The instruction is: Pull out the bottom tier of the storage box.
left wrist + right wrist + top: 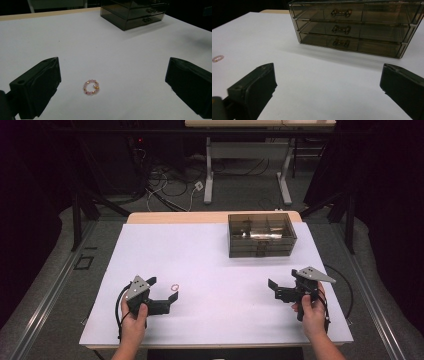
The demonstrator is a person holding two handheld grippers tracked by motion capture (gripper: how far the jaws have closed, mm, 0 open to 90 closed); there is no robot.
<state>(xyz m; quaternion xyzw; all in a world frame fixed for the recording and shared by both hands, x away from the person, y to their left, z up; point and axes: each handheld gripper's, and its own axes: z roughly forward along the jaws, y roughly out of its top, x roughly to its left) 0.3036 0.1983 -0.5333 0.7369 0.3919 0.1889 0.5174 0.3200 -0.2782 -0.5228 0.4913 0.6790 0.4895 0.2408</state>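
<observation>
A small ring of pink and gold beads (174, 287) lies flat on the white table (200, 250), left of the middle. My left gripper (162, 288) is open, and the bead ring (91, 87) rests on the table between its wide-spread jaws, touching neither. A smoky see-through chest of three drawers (261, 235) stands at the back right, all drawers pushed in. My right gripper (285, 280) is open and empty, low over the table near the right front. It faces the drawer chest (354, 27), with the bead ring (217, 58) far off at its left.
The white sheet ends close behind both hands at the table's front edge (215, 344). A strip of bare wood (175, 217) shows along the back edge. Beyond it are cables on the floor (165, 185) and another desk's legs (208, 175).
</observation>
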